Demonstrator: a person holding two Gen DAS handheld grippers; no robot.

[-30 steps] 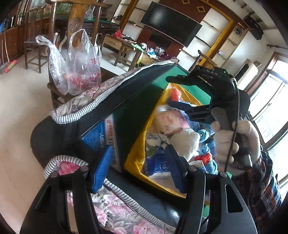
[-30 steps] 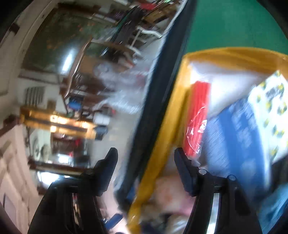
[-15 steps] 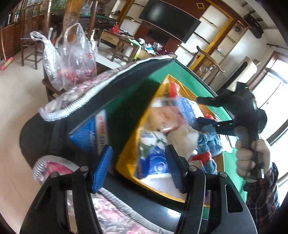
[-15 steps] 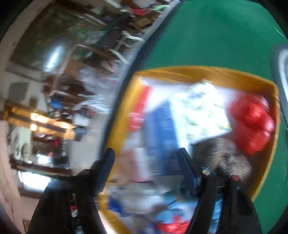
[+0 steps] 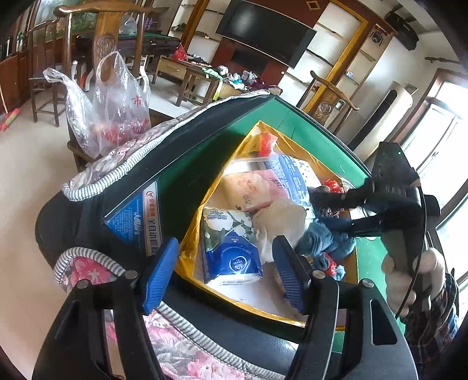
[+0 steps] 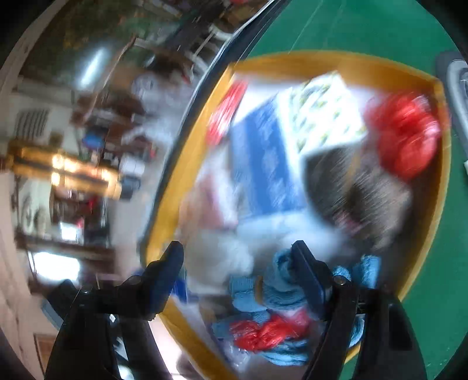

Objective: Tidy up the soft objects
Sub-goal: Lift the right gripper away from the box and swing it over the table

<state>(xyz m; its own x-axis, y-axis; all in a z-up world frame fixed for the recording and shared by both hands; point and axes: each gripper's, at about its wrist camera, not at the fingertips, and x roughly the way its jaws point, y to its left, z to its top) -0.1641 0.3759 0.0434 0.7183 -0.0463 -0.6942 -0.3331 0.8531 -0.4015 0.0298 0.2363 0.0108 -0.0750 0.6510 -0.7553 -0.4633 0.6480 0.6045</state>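
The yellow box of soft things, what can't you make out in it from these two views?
- Right wrist view: motion blur smears the dark furry item and the blue and white packet; print unreadable.
- Left wrist view: the black right gripper, jaws opening, covers the blue knitted cloth and things behind.
- Left wrist view: the left gripper and the yellow box's near wall hide its floor.

I see a pale tiled floor [image 5: 26, 163], carved wooden chairs [image 5: 102, 38], a dark television [image 5: 264, 27] amid wood-framed white shelving [image 5: 339, 38], and bright daylight through windows [image 5: 438, 140] on the right.
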